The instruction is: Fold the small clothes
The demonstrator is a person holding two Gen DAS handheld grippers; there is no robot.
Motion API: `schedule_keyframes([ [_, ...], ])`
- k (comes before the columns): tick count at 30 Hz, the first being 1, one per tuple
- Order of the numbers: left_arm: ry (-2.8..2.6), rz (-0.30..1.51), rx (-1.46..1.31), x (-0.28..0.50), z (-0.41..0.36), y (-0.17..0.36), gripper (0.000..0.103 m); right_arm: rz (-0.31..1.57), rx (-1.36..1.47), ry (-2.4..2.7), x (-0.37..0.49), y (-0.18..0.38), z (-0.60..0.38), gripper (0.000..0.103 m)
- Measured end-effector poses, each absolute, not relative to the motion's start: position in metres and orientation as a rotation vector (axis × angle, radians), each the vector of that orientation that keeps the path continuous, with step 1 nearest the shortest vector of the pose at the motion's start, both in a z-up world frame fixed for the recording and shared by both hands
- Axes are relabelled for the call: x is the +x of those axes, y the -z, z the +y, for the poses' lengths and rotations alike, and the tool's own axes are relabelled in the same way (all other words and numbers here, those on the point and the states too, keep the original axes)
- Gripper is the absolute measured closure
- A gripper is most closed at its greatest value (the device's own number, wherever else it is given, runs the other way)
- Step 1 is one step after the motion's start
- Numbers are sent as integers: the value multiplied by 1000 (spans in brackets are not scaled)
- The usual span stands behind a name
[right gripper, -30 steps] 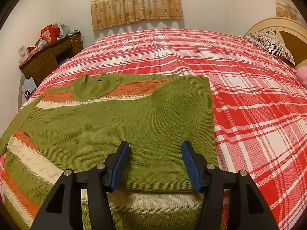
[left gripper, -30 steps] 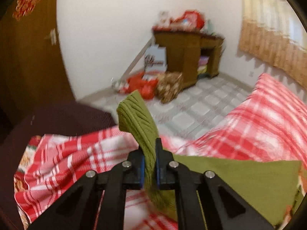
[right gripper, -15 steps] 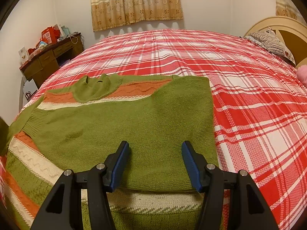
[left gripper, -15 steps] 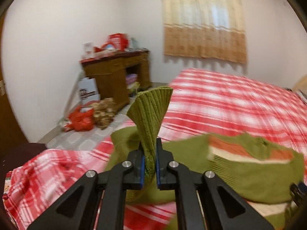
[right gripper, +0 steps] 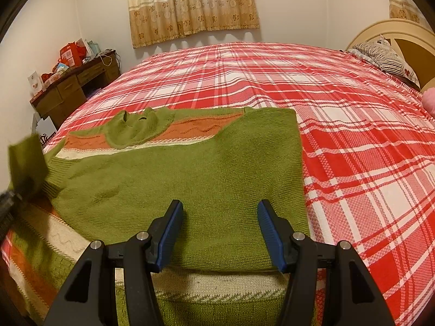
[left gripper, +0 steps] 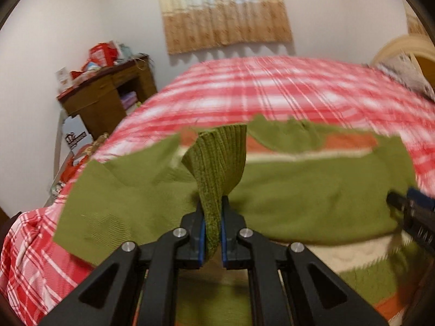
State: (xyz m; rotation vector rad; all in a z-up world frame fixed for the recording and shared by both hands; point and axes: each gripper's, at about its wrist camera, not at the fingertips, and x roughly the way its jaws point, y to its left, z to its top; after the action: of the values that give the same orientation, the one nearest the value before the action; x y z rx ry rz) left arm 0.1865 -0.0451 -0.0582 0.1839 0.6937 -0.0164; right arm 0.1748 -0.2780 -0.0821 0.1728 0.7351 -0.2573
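Note:
A small green sweater (right gripper: 190, 179) with orange and cream stripes lies on the red plaid bed, its right sleeve folded across the body. My left gripper (left gripper: 212, 233) is shut on the ribbed cuff of the left sleeve (left gripper: 217, 160) and holds it up over the sweater's body (left gripper: 299, 195). The lifted cuff shows at the left edge of the right wrist view (right gripper: 25, 160). My right gripper (right gripper: 217, 233) is open and empty, hovering just above the sweater's near part. It shows at the right edge of the left wrist view (left gripper: 410, 212).
The red plaid bedspread (right gripper: 339, 125) stretches far and right. A wooden desk (right gripper: 73, 92) with clutter stands at the left wall, a white bag (left gripper: 74, 135) by it. Pillows (right gripper: 386, 57) and a headboard are at far right. Curtains (right gripper: 193, 2) hang behind.
My left gripper has swung the held sleeve cuff from beyond the bed's left edge rightward over the sweater's body. My right gripper has stayed still and open.

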Motion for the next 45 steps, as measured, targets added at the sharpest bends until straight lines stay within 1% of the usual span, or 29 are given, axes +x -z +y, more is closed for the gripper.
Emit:
schedule_keyframes([
  [3,33,759,225,189,-53,74,93,735,174,257,175,82,-278,44],
  [6,65,765,221,184,-49,71,85,737,171,258,174,83,-279,44],
  [7,96,765,213,181,-47,67,70,738,170,257,174,83,-279,44],
  [8,111,764,216,176,-44,63,50,739,170,256,175,83,-279,44],
  [9,109,756,220,171,-40,61,41,739,171,254,175,83,-279,43],
  [10,111,744,218,166,-36,58,36,740,171,251,175,83,-280,43],
  [15,61,748,128,145,15,55,36,760,157,237,179,83,-277,36],
  [18,-37,777,50,146,57,64,36,801,140,255,184,78,-268,36],
  [20,-94,757,44,145,72,69,36,754,256,130,180,66,-253,36],
  [22,-103,746,22,146,78,72,35,722,322,30,182,57,-233,36],
  [24,-96,737,-9,146,79,77,35,734,302,-46,195,54,-203,36],
  [27,-97,720,-33,143,79,80,28,766,212,-92,220,59,-164,36],
  [28,-97,723,-49,142,84,81,22,789,167,-82,229,64,-152,36],
  [29,-97,727,-68,143,87,81,19,812,141,-69,235,69,-143,36],
  [30,-91,728,-83,143,90,82,18,837,126,-69,243,76,-133,37],
  [31,-86,725,-85,144,90,82,17,847,124,-83,246,80,-127,40],
  [32,-87,724,-74,144,87,83,15,847,103,-83,247,84,-119,49],
  [33,-90,725,-64,146,87,83,14,824,49,-62,245,84,-112,65],
  [35,-94,728,-50,147,85,83,9,803,5,-80,243,81,-102,89],
  [38,-96,731,-54,148,87,84,3,764,-37,-76,237,71,-97,92],
  [40,-84,734,-70,147,90,84,0,702,-29,-80,230,50,-99,93],
  [45,-87,739,-64,148,89,84,0,539,-40,-27,222,-10,-115,93],
])
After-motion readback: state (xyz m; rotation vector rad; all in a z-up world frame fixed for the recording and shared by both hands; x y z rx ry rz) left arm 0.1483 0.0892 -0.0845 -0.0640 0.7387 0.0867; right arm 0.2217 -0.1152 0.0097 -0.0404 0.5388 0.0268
